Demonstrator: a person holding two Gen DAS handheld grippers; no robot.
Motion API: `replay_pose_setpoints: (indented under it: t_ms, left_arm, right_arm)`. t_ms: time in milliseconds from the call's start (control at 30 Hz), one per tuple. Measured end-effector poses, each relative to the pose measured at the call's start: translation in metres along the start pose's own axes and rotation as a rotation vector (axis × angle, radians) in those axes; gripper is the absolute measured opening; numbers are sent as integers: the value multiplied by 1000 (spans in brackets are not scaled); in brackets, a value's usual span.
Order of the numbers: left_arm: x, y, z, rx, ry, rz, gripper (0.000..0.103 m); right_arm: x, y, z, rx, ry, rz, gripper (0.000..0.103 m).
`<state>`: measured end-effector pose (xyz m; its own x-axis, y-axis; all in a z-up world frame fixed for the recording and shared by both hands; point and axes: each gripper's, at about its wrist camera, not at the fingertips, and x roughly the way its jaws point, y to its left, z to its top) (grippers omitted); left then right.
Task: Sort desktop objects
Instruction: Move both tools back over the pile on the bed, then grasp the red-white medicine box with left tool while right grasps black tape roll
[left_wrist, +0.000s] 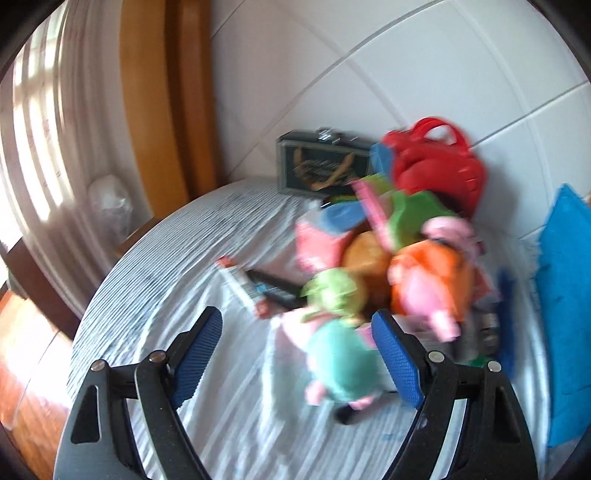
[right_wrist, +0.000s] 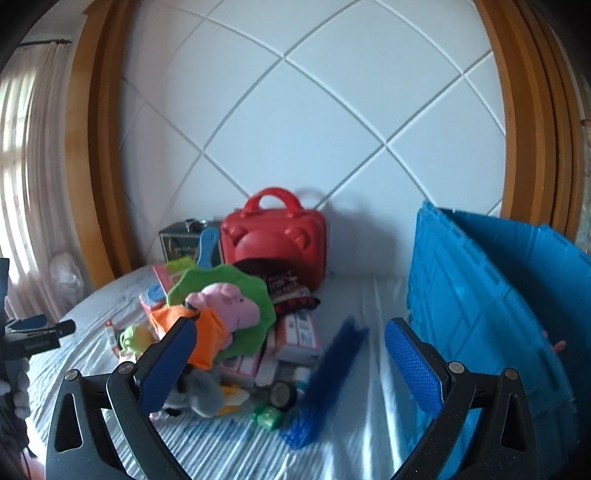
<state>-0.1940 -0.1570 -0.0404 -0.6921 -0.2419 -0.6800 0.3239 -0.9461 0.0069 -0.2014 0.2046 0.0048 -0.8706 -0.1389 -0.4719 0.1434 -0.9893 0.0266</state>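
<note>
A pile of toys and boxes lies on a striped white sheet (right_wrist: 229, 446). A pink pig plush in an orange dress (right_wrist: 221, 314) lies on a green cushion (right_wrist: 255, 291); it also shows in the left wrist view (left_wrist: 432, 280). A pig plush in a teal dress (left_wrist: 340, 362) lies between the fingers of my open left gripper (left_wrist: 297, 354). My right gripper (right_wrist: 290, 363) is open and empty, with a blue comb-like brush (right_wrist: 325, 384) between its fingers. A red toy case (right_wrist: 275, 240) stands at the back.
A blue plastic crate (right_wrist: 491, 310) stands at the right, also in the left wrist view (left_wrist: 569, 306). A dark framed box (left_wrist: 317, 166) leans on the white padded headboard (right_wrist: 314, 122). A marker pen (left_wrist: 240, 288) and a small green item (right_wrist: 267, 417) lie on the sheet.
</note>
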Motion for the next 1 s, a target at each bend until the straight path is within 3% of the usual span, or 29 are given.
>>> replay_pose_setpoints:
  t_ms: [233,467,700,767,933,967,1000]
  left_arm:
    - [103,68,-2,-19,151,135,83]
    - [184,80,13,-86,249,100,83]
    - [257,79,35,-146,320,137,83]
    - [268,83,38,-176,307,158,82]
    - [291,94,40,-193,332,194,57]
    - [297,97,38,-193,355,188,48]
    - [301,100,35,-205,375,161,46]
  right_arm:
    - [73,5,-33,28,197,-46,103]
    - [132,-3,-54,52,346,-94,103]
    - [176,-13,-64,66,431,-109,103]
    - [186,-16,-67,58,437,-94,103]
    - [216,-23,-76,72,491,-91,103]
    - [221,-24,-79,72,505,-90,103]
    - [225,-24,-80,73,520,-87,103]
